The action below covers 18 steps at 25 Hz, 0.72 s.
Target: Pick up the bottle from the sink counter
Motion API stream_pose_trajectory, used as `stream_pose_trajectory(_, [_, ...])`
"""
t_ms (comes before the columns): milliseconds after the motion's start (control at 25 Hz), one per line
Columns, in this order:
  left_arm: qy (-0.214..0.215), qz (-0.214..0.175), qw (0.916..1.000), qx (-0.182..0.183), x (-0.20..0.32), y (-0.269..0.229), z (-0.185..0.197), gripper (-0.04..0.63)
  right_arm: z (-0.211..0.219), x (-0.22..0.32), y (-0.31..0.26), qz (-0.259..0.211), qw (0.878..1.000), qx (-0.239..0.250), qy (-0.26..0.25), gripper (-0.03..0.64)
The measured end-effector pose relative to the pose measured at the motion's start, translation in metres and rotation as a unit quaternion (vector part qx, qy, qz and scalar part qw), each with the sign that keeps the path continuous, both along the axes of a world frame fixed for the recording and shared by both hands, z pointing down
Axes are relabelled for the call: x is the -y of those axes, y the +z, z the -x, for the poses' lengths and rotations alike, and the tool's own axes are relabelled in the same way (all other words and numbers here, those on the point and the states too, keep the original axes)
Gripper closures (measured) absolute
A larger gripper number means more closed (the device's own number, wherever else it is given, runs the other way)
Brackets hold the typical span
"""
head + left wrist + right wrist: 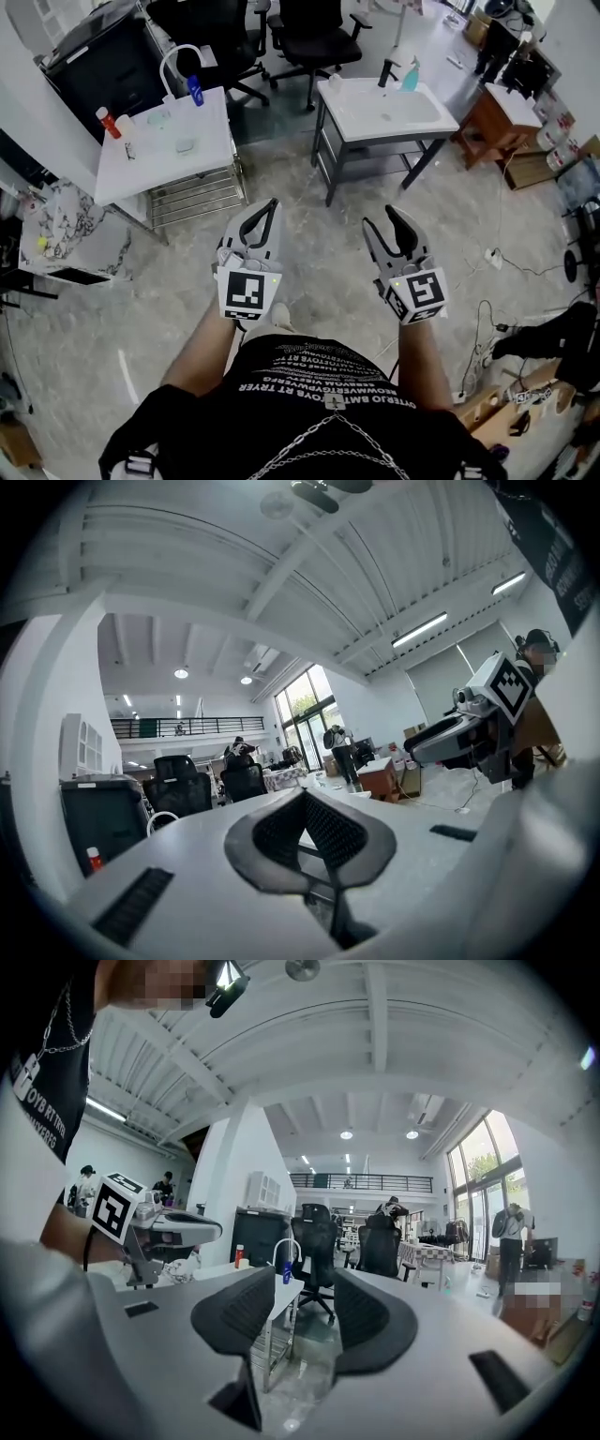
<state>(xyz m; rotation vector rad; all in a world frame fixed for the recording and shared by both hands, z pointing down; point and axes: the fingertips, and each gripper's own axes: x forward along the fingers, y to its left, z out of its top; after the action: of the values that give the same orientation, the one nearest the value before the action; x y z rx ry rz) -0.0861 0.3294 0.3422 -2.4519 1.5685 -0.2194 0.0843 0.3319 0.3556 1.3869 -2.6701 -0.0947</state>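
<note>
Two sink counters stand far ahead of me across the floor. The white counter (141, 164) on the left has a looped faucet, a blue bottle (195, 90) and a red bottle (110, 122). The white sink table (375, 120) on the right carries a teal bottle (411, 75) beside a black tap. My left gripper (272, 204) is held low in front of the person, its jaws shut with nothing between them. My right gripper (380, 217) is level with it, open and empty. The right gripper view looks between the jaws of my right gripper (305, 1279) toward the blue bottle (287, 1274).
Black office chairs (314, 37) stand behind the counters, and a dark cabinet (103, 66) sits at the back left. A wooden desk (492, 117) and floor cables (487, 258) are at the right. A marble-patterned surface (66, 234) is at the left. Bare floor lies between me and the counters.
</note>
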Motion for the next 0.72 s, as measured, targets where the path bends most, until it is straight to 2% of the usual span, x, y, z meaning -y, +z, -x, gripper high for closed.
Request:
stream_pose_trajectory(320, [0.029, 0.004, 0.9996, -0.003, 0.073, 0.002, 0.046, 0.59, 0.056, 0.076, -0.004, -0.002, 1.0, -0.002, 0.001, 0.439])
stream_pose_trajectory(720, [0.04, 0.027, 0.9986, -0.021, 0.125, 0.011, 0.074, 0.591, 0.071, 0.11, -0.004, 0.007, 1.0, -0.004, 0.02, 0.437])
